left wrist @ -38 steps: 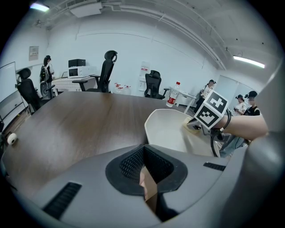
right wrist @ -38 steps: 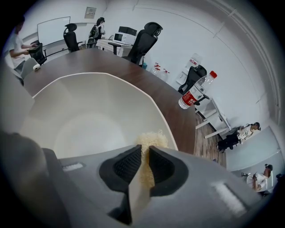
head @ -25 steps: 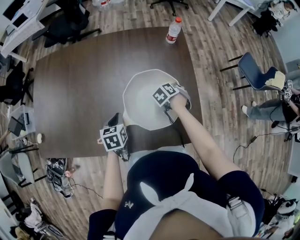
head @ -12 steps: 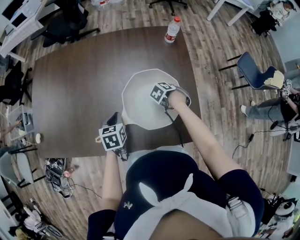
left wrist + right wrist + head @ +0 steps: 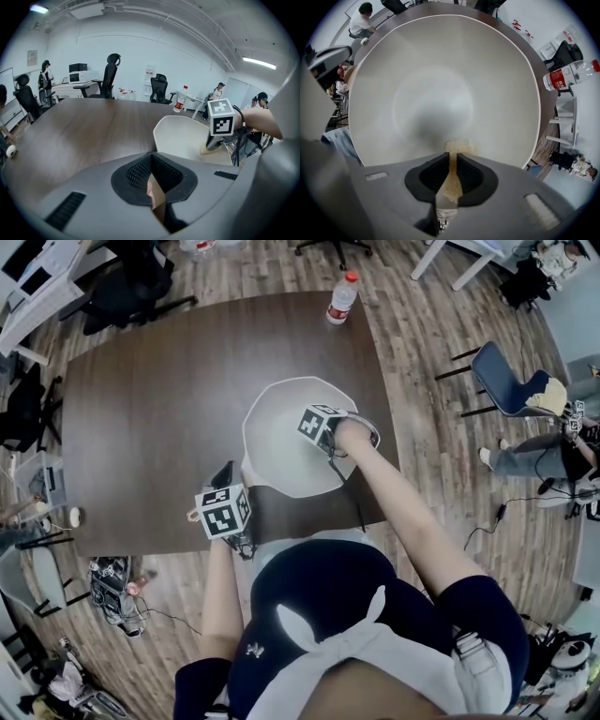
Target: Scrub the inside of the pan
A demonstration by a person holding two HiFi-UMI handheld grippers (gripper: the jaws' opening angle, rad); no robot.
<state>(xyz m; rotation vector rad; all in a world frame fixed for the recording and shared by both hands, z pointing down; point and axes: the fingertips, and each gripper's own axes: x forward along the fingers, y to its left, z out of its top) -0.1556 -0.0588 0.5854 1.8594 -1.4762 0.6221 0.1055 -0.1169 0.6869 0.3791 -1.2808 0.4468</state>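
Note:
A white pan (image 5: 281, 432) sits on the dark table (image 5: 150, 418), its inside pale and smooth in the right gripper view (image 5: 440, 79). My right gripper (image 5: 325, 440) points steeply down into the pan's right side, shut on a tan sponge (image 5: 457, 149) that presses on the pan's inner wall. My left gripper (image 5: 228, 486) is at the pan's near-left rim, shut on the pan's dark handle (image 5: 223, 474). In the left gripper view the handle (image 5: 155, 197) shows between the jaws, with the pan (image 5: 180, 133) and the right gripper's marker cube (image 5: 220, 117) beyond.
A water bottle with a red cap (image 5: 340, 298) stands at the table's far edge, also in the right gripper view (image 5: 569, 75). Office chairs (image 5: 141, 282) and a blue chair (image 5: 506, 381) ring the table. Other people sit off to the sides.
My right gripper has slid a little to the left and farther inside the pan with the sponge, rolling as it went. The left gripper and pan have stayed put.

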